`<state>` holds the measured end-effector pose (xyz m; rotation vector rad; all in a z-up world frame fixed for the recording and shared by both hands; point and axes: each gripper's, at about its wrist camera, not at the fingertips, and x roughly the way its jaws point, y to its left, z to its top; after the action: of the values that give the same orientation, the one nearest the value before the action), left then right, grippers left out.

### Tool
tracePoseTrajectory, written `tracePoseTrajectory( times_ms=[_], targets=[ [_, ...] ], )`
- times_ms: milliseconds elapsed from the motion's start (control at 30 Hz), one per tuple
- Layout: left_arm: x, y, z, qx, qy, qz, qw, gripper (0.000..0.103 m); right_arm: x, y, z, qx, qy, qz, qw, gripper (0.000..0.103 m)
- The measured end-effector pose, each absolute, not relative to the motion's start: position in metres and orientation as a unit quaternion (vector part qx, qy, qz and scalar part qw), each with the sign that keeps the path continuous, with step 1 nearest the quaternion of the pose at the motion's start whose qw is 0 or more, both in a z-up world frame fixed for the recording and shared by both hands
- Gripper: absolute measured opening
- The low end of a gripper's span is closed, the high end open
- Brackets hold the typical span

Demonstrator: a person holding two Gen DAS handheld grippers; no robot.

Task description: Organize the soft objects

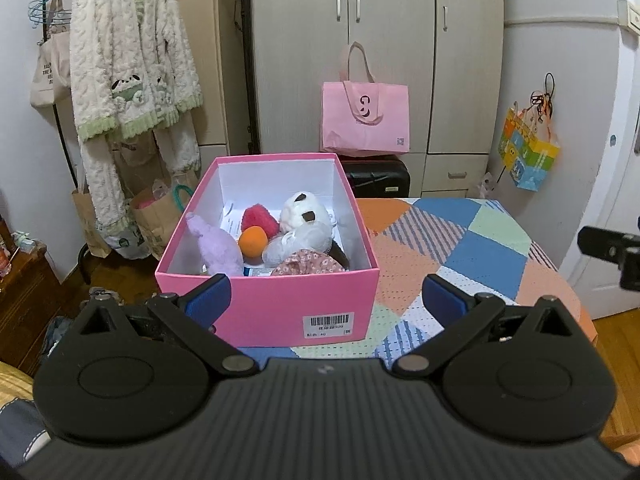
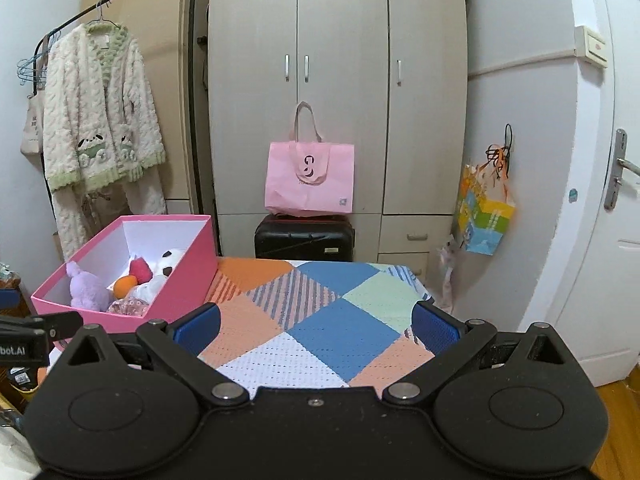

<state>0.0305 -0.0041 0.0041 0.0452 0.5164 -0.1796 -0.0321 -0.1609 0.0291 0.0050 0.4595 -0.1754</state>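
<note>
Nearest, left gripper (image 1: 326, 298) spread wide and holding nothing, blue pads (image 1: 210, 300) level with the front wall of a pink box (image 1: 280, 304). Right gripper (image 2: 316, 326) likewise released, hovering over bare patchwork cloth (image 2: 340, 332). Inside the box, 5 soft things packed together: purple plush (image 1: 218, 244), orange ball (image 1: 253, 241), red plush (image 1: 260, 220), white plush (image 1: 304, 212), floral fabric (image 1: 308, 266). Farther back, pink bag (image 2: 310, 178) atop black suitcase (image 2: 305, 238), against a wardrobe (image 2: 336, 60).

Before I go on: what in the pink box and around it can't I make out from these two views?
- Pink box floor, left wrist view: covered by the purple plush, orange ball and other toys.
- Floral fabric item: cut off by the near wall.
- Barcode label: text too small.
- Box contents, right wrist view: partly hidden by its side wall.
</note>
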Motion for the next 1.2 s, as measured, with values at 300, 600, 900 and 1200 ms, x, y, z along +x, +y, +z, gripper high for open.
tracePoseTrajectory(
  times_ms=[300,600,900,1200],
  targets=[
    [0.029,-0.01,0.0,0.045,0.251,-0.052,0.965,0.103,-0.035,-0.152,0.023,-0.013,0.229,-0.089,0.969,0.103],
    [0.03,-0.015,-0.003,0.047,0.252,-0.043,0.966,0.103,-0.036,-0.156,0.021,-0.017,0.231,-0.101,0.968,0.103],
    [0.03,-0.013,-0.004,0.039,0.252,-0.041,0.966,0.103,-0.035,-0.159,0.02,-0.012,0.231,-0.103,0.967,0.103],
    [0.032,-0.01,-0.003,0.033,0.25,-0.033,0.967,0.103,-0.04,-0.158,0.02,-0.015,0.23,-0.111,0.967,0.103]
  ],
)
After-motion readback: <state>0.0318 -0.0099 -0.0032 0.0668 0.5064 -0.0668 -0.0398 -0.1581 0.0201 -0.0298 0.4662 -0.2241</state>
